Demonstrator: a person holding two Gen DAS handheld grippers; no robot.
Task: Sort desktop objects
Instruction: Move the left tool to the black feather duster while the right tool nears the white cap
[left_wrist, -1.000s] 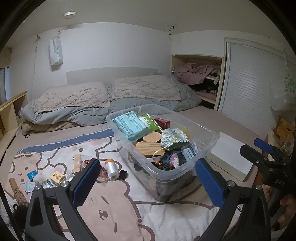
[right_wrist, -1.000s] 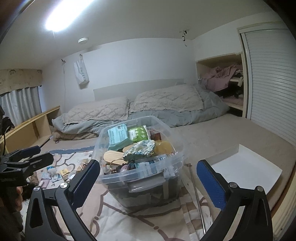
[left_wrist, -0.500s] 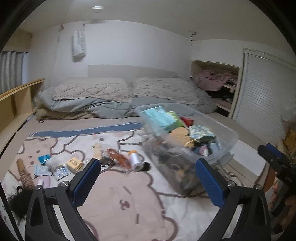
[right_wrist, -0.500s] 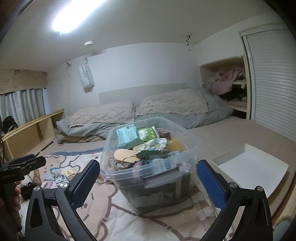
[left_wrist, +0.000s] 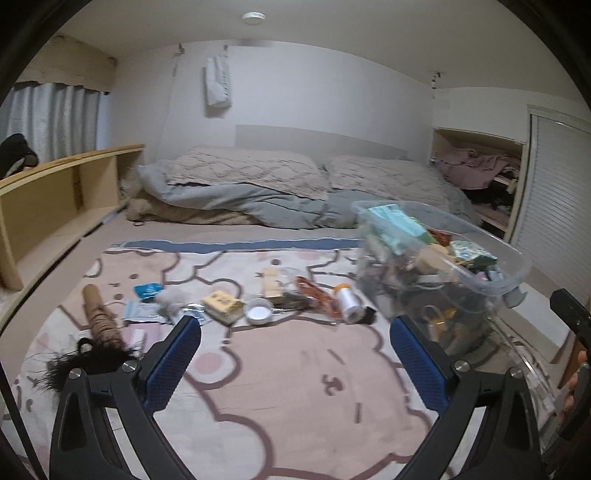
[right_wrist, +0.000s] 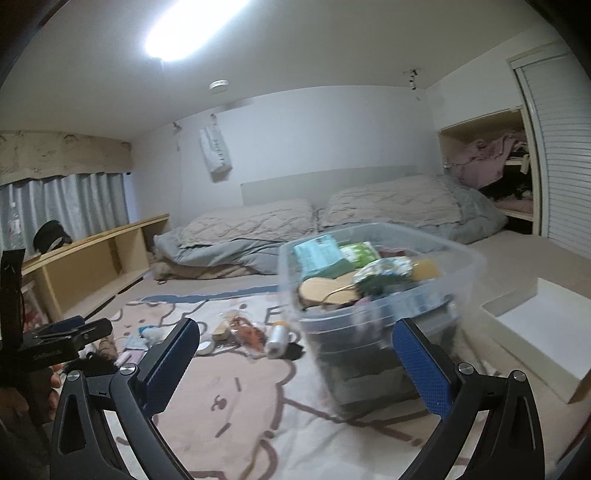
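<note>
Both empty, jaws wide: left hand-held gripper (left_wrist: 291, 363) nearer thread spool (left_wrist: 349, 303), ahead-right, axis pointing away; right hand-held gripper (right_wrist: 295, 363) faces clear bin (right_wrist: 388, 295).

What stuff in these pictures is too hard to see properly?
- Bottom of the clear bin: right wrist view, blurred by motion, buried under the top items.
- Labels on the yellow packet and white spool: left wrist view, too small.
- Right gripper: left wrist view, cut off by the edge.
- Closet shelf contents: right wrist view, just a heap of fabric and shadow.
</note>
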